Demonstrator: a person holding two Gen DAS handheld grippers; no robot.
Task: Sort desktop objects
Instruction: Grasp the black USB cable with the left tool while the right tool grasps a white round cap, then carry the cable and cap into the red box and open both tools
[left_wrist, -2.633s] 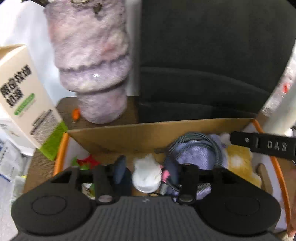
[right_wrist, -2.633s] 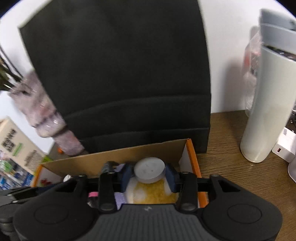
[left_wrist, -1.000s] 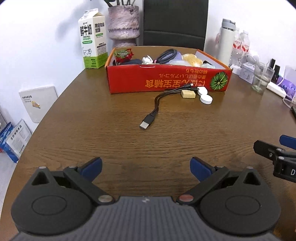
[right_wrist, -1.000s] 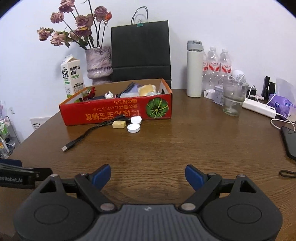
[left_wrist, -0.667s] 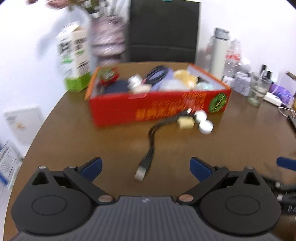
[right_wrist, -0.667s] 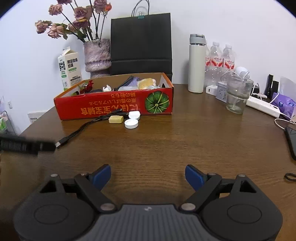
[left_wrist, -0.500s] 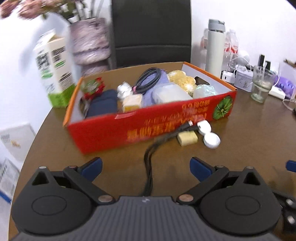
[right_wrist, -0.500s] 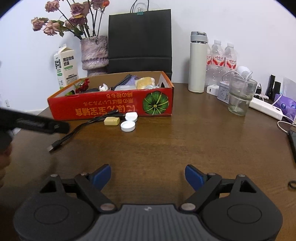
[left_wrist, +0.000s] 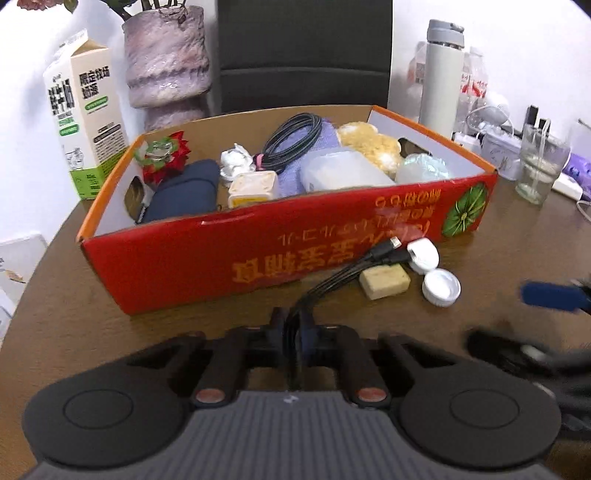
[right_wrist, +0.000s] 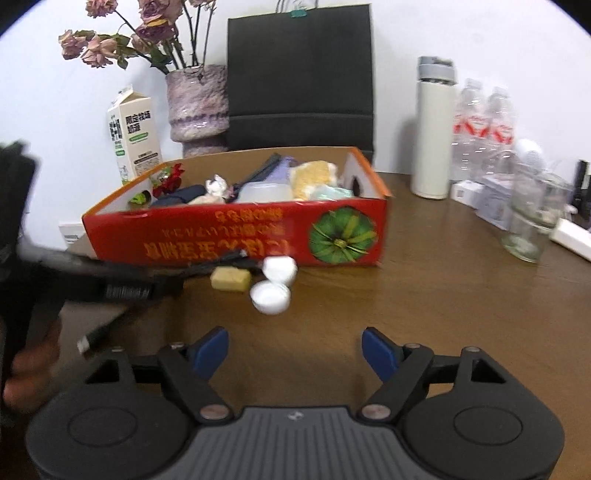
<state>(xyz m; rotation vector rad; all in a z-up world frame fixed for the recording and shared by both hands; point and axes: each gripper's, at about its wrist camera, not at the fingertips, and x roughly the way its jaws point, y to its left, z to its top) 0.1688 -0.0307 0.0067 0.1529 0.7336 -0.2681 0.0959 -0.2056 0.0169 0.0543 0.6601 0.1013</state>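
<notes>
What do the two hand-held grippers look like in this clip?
Both match: the left hand-held gripper and the right hand-held gripper have matte black linkage arms with metal pivot pins, blue finger pads, round black side housings and a ribbed grey centre body. No sleeve shows.

One red cardboard box (left_wrist: 258, 254); two round white plastic caps (left_wrist: 441, 287); one tan rectangular eraser block (left_wrist: 385, 282); one black multi-head cable (left_wrist: 343, 273)

Milk carton (left_wrist: 85, 122), vase (left_wrist: 168, 55), thermos (left_wrist: 441, 74), glass (left_wrist: 538, 162)
</notes>
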